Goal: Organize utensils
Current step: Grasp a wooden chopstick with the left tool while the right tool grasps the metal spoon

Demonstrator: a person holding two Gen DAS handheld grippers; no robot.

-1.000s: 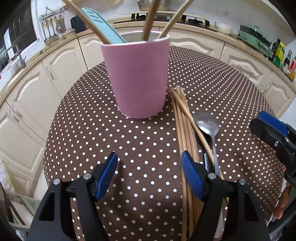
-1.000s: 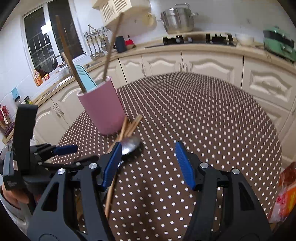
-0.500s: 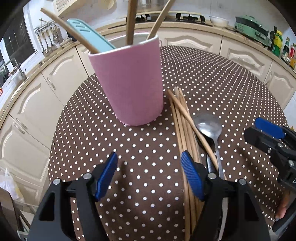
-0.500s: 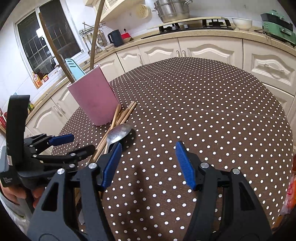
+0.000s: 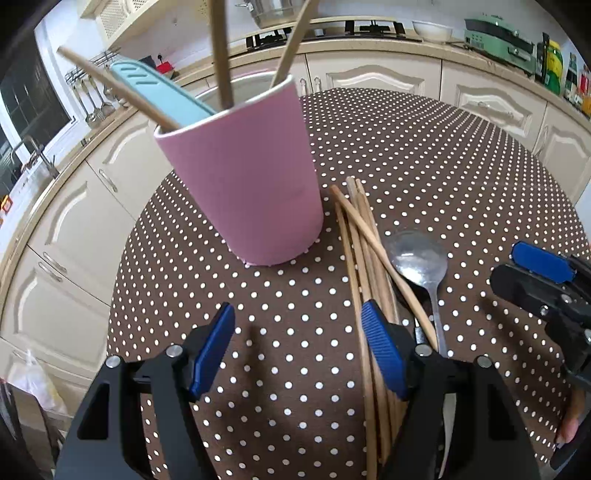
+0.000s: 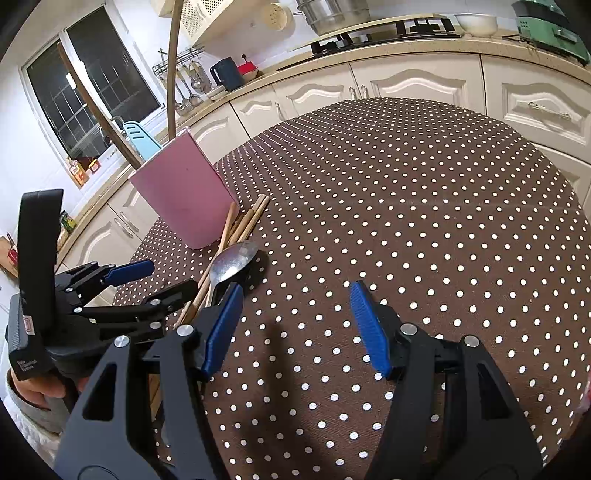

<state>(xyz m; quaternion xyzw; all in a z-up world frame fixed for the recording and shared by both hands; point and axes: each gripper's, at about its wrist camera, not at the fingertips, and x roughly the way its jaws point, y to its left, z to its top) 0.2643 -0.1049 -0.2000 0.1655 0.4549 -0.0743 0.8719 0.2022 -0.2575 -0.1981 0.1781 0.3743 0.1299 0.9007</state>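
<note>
A pink utensil cup (image 5: 243, 177) stands on the dotted table and holds wooden utensils and a light blue spatula (image 5: 155, 88). It also shows in the right wrist view (image 6: 181, 192). A bundle of wooden chopsticks (image 5: 364, 258) and a metal spoon (image 5: 419, 258) lie right of the cup; the spoon (image 6: 232, 262) and chopsticks (image 6: 243, 225) show in the right wrist view too. My left gripper (image 5: 297, 354) is open and empty, just in front of the cup, its right finger over the chopsticks. My right gripper (image 6: 295, 328) is open and empty, right of the spoon.
The round table has a brown white-dotted cloth (image 6: 406, 203). Cream kitchen cabinets (image 5: 74, 221) and a counter with a stove (image 6: 384, 29) curve around behind. The left gripper's body (image 6: 74, 306) sits at the left of the right wrist view.
Both grippers have moved closer to the cup and the utensils on the table. Both stay open and empty. The cup, chopsticks and spoon have not moved.
</note>
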